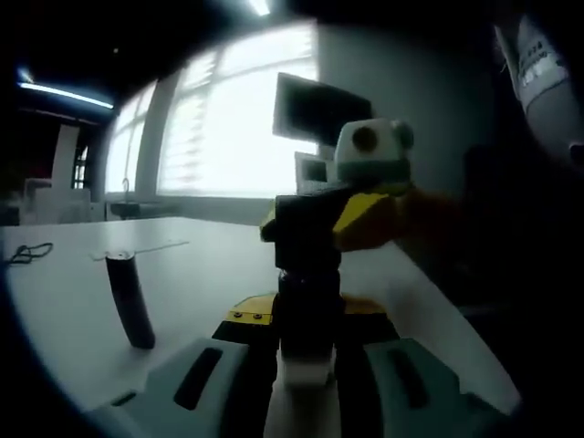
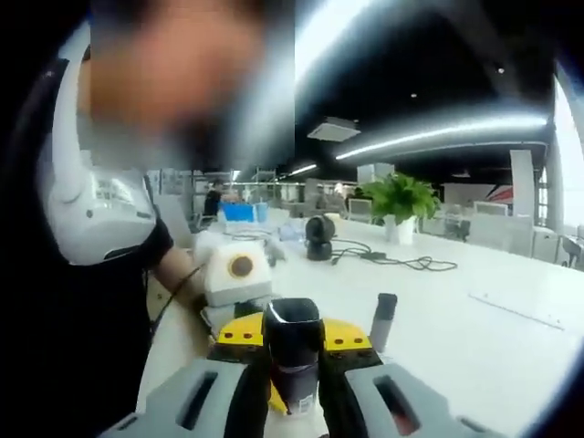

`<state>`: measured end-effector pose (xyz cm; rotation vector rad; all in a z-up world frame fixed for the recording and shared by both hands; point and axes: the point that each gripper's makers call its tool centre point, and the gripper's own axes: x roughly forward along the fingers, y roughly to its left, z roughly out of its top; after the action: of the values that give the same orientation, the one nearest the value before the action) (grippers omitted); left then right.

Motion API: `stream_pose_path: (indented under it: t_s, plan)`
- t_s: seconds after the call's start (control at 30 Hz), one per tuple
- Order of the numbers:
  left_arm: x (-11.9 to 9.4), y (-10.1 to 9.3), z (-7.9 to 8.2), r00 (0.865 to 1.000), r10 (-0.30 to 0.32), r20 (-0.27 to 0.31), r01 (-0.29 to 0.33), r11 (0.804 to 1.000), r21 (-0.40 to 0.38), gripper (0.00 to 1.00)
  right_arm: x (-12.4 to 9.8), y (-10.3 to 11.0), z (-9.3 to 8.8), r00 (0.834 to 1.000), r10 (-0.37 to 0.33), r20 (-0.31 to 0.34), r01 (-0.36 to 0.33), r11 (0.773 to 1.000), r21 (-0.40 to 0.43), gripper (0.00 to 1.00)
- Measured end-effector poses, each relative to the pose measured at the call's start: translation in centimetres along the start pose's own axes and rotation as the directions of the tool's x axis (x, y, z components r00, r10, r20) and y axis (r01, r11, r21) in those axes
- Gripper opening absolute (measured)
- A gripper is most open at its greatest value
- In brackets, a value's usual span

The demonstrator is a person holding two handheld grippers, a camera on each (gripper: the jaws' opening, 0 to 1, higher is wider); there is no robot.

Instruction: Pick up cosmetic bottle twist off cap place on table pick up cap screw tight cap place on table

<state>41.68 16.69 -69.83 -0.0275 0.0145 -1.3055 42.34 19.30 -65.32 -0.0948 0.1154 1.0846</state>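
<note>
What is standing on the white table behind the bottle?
On the table, a dark slim tube stands upright, with a potted plant and cables farther back. The bottle hides whatever lies directly behind it.

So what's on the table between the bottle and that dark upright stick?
Nothing: in the left gripper view, bare table separates the bottle from the dark stick.
</note>
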Motion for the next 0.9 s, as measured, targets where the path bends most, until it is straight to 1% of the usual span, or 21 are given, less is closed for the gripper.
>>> stream_pose_path:
  t_s: [0.1, 0.3, 0.53, 0.63, 0.77, 0.9]
  plan:
    - [-0.01, -0.05, 0.00, 1.000, 0.001, -0.001, -0.001, 1.000, 0.009, 0.13, -0.15, 0.02, -0.03, 1.000, -0.026, 0.001, 0.026, 1.000, 0.003, 0.14]
    - [-0.05, 0.00, 0.00, 1.000, 0.005, -0.001, -0.005, 1.000, -0.001, 0.13, -0.28, -0.40, -0.03, 0.997, -0.081, 0.000, 0.081, 0.996, 0.041, 0.14]
    - [-0.09, 0.10, 0.01, 1.000, 0.012, -0.002, -0.012, 1.000, -0.008, 0.13, 0.00, -0.37, -0.08, 0.984, -0.177, 0.005, 0.176, 0.981, 0.077, 0.14]
    - [-0.10, 0.12, 0.02, 1.000, 0.015, -0.002, -0.015, 1.000, -0.010, 0.13, 0.11, -0.25, -0.09, 0.971, -0.239, 0.000, 0.239, 0.967, 0.084, 0.14]
    - [-0.11, 0.09, 0.02, 1.000, 0.020, -0.004, -0.021, 1.000, -0.011, 0.13, 0.05, -0.27, -0.12, 0.940, -0.342, -0.003, 0.340, 0.935, 0.098, 0.14]
    - [-0.13, 0.13, 0.03, 1.000, 0.029, -0.004, -0.029, 1.000, -0.002, 0.13, 0.01, -0.18, -0.15, 0.915, -0.404, -0.004, 0.402, 0.909, 0.106, 0.14]
